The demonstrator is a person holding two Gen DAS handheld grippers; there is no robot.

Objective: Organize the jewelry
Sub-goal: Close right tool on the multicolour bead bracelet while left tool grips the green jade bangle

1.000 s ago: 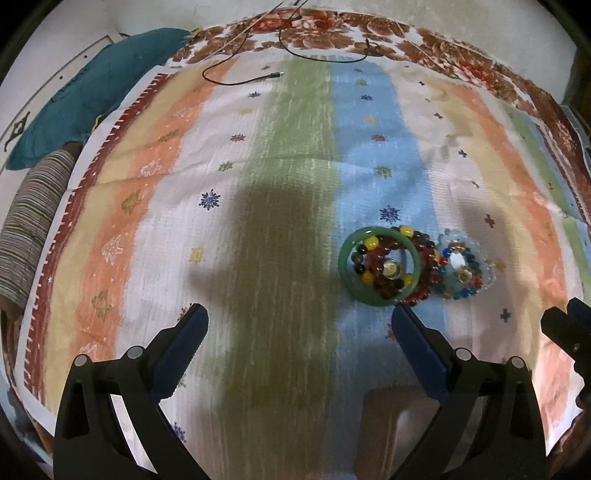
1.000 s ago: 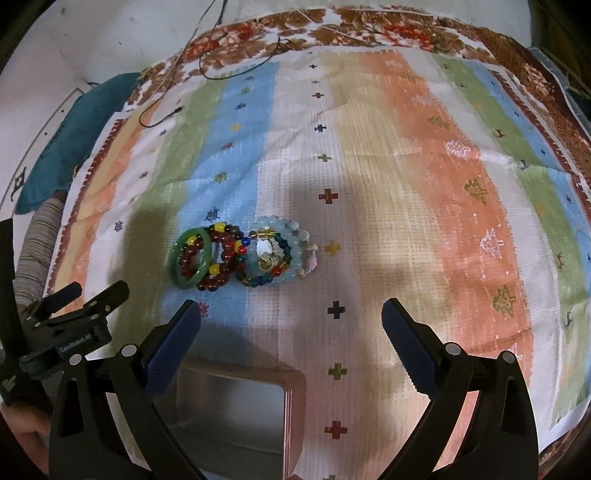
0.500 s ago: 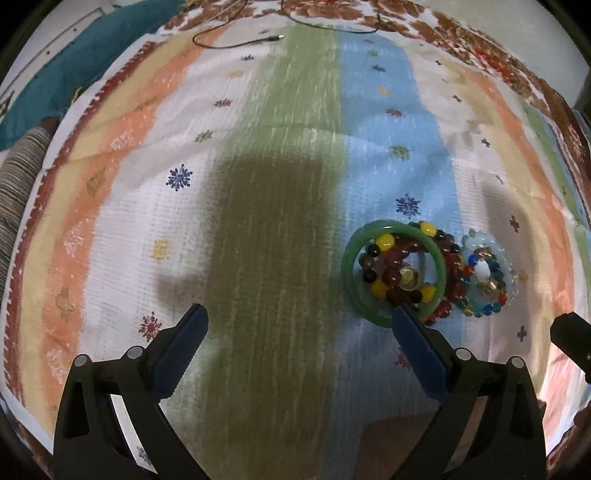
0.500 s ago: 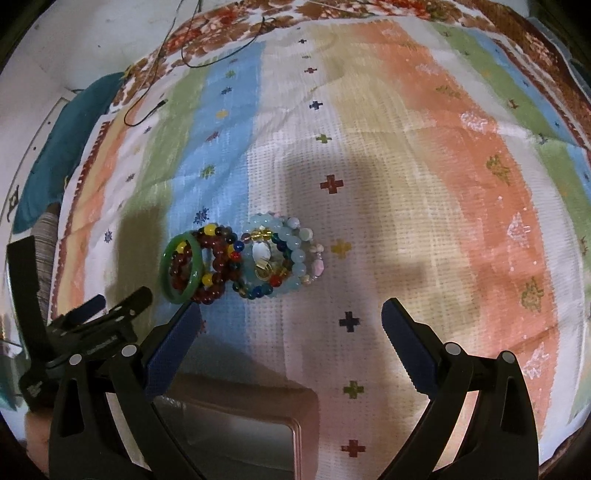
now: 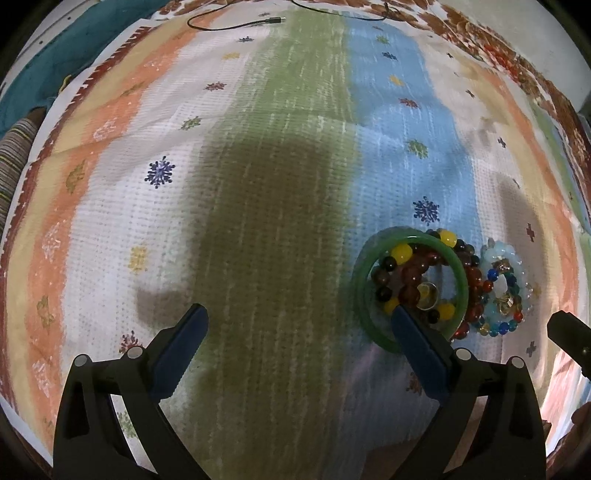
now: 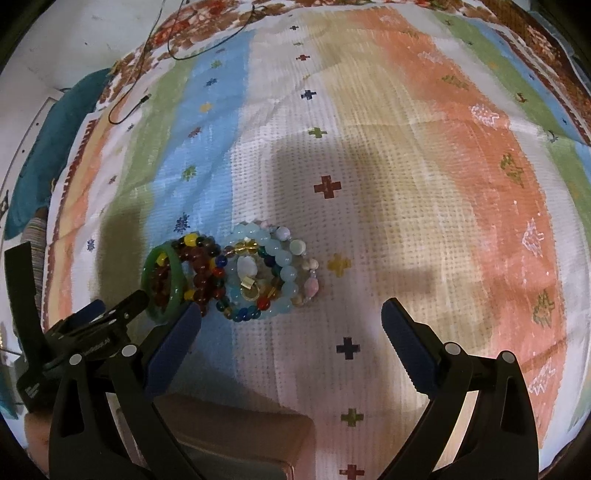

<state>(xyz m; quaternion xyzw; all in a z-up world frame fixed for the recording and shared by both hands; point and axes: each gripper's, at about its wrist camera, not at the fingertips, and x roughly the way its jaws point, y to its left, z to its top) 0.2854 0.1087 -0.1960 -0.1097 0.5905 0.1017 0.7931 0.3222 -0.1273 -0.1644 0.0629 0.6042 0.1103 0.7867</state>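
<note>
**Two spread grippers over a jewelry cluster on a striped cloth**

Left wrist view: the left gripper [image 5: 297, 321] is spread wide and holds nothing; its right fingertip overlaps the near rim of the green bangle [image 5: 360, 295], though contact cannot be judged. The bangle lies at about 4 o'clock, ringing dark red and yellow beads [image 5: 406, 267]. Just beside it, toward 3 o'clock, sits the pale blue bead bracelet [image 5: 511, 258]. A black cable [image 5: 236, 24] lies at 12 o'clock on the striped cloth [image 5: 258, 184].

Right wrist view: the right gripper [image 6: 291, 319] is likewise spread and empty. The cluster lies at 9 o'clock, beyond its left fingertip. A box [image 6: 236, 435] sits at 6 o'clock.
</note>
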